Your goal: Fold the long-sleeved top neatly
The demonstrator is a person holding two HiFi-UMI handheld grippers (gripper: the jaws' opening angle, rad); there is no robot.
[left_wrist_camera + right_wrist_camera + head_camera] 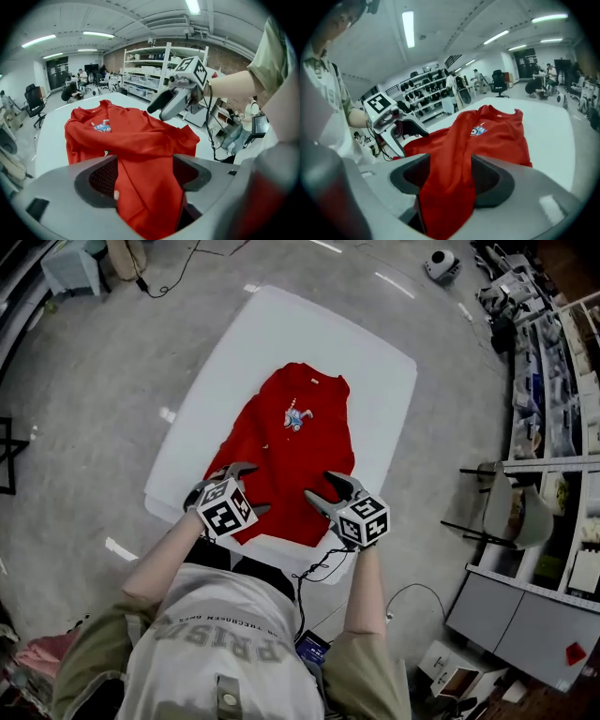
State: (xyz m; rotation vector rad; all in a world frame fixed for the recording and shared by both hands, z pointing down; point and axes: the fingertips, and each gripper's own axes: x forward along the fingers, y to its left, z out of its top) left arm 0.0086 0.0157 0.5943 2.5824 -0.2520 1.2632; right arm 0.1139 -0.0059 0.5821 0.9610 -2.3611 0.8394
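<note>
One red long-sleeved top, lying spread on one white table, straight ahead of both grippers and reaching back under them. Long way running away from the grippers: neck hole at the far end, bottom edge at the near end, right by the jaws. One small blue picture on the chest, past the grippers and closer to the neck. Some soft folds lying across the front. Two grippers in all, side by side at the near edge of the top and a little apart from each other. Left gripper with jaws spread wide, red cloth running up between them but not squeezed. Right gripper the same: jaws spread, a strip of red cloth hanging in the gap, not pinched. Bare white table on both sides of the top and beyond the neck, nothing lying on the cloth ahead of the jaws. One thin black cable hanging behind the right gripper, near the table's front edge. Farther out to the right, one chair on the grey floor, then shelves full of boxes.
</note>
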